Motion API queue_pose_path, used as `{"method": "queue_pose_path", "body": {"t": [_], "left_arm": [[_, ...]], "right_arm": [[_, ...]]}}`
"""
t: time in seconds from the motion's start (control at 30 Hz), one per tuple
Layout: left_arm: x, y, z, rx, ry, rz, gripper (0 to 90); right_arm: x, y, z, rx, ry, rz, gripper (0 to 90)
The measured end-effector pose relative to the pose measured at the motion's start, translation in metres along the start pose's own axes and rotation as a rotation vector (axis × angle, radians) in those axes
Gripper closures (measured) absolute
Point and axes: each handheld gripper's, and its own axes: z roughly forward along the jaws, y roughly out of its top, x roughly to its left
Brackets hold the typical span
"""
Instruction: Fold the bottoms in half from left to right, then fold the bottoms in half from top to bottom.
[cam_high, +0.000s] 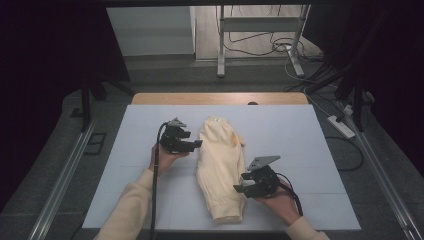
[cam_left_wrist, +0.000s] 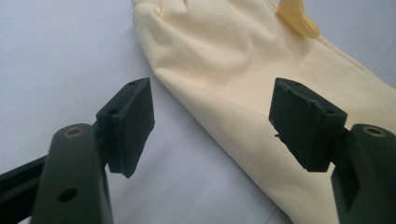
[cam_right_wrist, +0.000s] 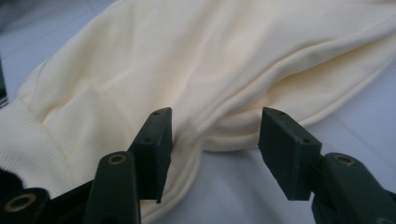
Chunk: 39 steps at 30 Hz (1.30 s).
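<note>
Cream garment (cam_high: 221, 167) lying folded lengthwise mid-tabletop (cam_high: 300, 140), long axis running away from the person, ribbed hem at the near end, small tag or cuff poking out on the far right side.

Left gripper (cam_high: 196, 144) hovering just beside the garment's upper left edge, fingers (cam_left_wrist: 133, 123) released and spread wide, holding nothing; edge of the fabric lying between them in the left gripper view, one finger over bare tabletop, the other over cloth. Right gripper (cam_high: 240, 188) near the lower right edge, close to the hem, fingers (cam_right_wrist: 156, 149) likewise spread and empty, aimed at a rolled fold of fabric.

Likely step: taking hold of both sides for another fold or a lift.

Risks from here, as a judgement:
- Pinching only the top layer, since several layers stack at the right edge; lower layers then dragging or unfolding on the lift.
- Left fingers closing on tabletop rather than cloth if lowered too far outboard, leaving the edge to slip free.
- Uneven pull between a high grip on the left and a low grip on the right, twisting the garment and spoiling the existing fold.
- Soft knit sagging between the two grips.
</note>
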Motion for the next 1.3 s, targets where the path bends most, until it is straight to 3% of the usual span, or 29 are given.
{"method": "queue_pose_path", "body": {"t": [0.33,0.7,0.97,1.3], "left_arm": [[-0.001,0.0,0.0,0.007,-0.002,0.008,30.1],[0.0,0.0,0.001,0.003,-0.006,0.003,30.2],[0.001,0.0,0.003,0.01,-0.007,0.006,30.1],[-0.001,0.001,0.005,0.015,-0.007,0.01,30.0]], "right_arm": [[-0.017,0.002,-0.009,-0.048,-0.066,-0.025,37.5],[-0.037,0.01,-0.009,-0.057,-0.116,0.006,36.9],[-0.048,0.021,-0.007,-0.085,-0.111,0.033,36.9],[-0.055,0.03,-0.003,-0.086,-0.128,0.028,36.9]]}}
